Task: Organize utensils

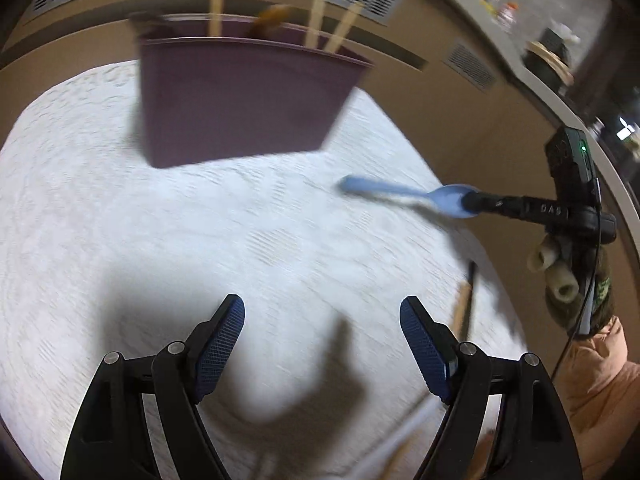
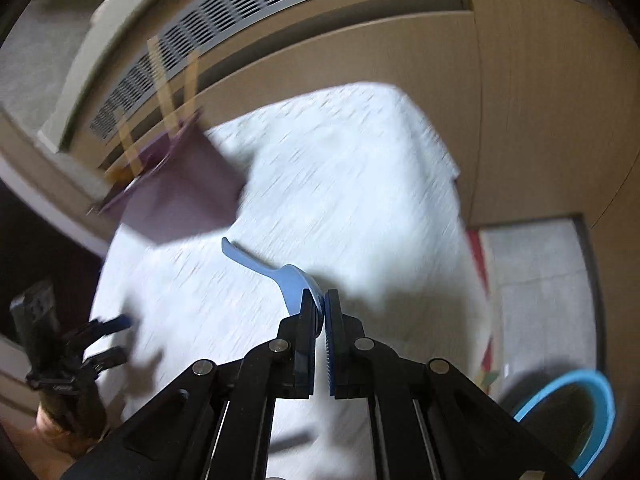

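Observation:
A purple bin (image 1: 240, 100) stands at the far side of the white cloth (image 1: 160, 240), with wooden utensil handles (image 1: 320, 20) sticking up from it. It also shows in the right wrist view (image 2: 180, 192). My right gripper (image 2: 320, 304) is shut on the bowl of a light blue spoon (image 2: 292, 280), held above the cloth with its handle pointing towards the bin. The left wrist view shows that spoon (image 1: 404, 194) and the right gripper (image 1: 472, 202) at right. My left gripper (image 1: 322, 312) is open and empty above the cloth.
More utensils (image 1: 464, 304) lie on the cloth at the near right. A beige cabinet with vents (image 2: 224, 32) stands behind the table. A blue-rimmed bin (image 2: 580, 412) sits on the floor at right. The frames are motion-blurred.

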The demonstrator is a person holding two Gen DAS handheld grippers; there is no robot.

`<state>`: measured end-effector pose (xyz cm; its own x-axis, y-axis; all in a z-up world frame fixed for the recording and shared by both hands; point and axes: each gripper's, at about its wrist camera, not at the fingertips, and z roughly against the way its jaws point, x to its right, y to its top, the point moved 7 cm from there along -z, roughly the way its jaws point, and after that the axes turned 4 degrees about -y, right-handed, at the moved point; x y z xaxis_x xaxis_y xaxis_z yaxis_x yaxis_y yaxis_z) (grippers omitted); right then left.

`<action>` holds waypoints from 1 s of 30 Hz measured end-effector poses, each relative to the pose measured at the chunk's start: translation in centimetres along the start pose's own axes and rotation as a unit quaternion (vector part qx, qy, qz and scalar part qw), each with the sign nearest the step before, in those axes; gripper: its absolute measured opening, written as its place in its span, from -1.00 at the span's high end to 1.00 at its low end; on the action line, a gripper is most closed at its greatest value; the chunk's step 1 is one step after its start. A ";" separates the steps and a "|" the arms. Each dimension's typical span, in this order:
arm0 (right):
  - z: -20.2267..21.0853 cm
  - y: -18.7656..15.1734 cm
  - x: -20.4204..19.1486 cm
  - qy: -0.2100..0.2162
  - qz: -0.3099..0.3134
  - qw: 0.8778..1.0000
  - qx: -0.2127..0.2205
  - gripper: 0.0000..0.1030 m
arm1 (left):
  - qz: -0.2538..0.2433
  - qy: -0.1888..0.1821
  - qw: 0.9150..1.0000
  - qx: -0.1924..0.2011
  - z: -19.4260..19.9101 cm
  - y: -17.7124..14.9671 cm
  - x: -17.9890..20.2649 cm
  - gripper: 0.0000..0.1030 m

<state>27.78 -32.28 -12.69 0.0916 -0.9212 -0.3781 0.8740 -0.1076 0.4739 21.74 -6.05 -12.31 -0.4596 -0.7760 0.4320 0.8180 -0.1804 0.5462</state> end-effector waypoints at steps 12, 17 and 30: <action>0.9 -5.3 -5.8 0.002 0.071 0.997 0.006 0.55 | -0.145 -0.023 0.986 -0.082 -0.8 -5.2 8.3 -0.22; 3.1 -7.5 -4.9 -0.028 0.082 0.996 0.024 0.24 | -0.171 0.012 0.979 -0.108 1.2 -7.4 7.5 -0.22; 1.6 -11.2 -13.0 -0.022 0.237 0.971 -0.002 -0.30 | 0.057 -0.082 0.979 -0.179 4.7 -12.0 4.1 -0.23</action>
<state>16.04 -19.71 -11.77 0.4637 -0.8820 -0.0839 0.7406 0.3339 0.5830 8.38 -4.25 -13.72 -0.3843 -0.7016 0.6000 0.9222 -0.3219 0.2143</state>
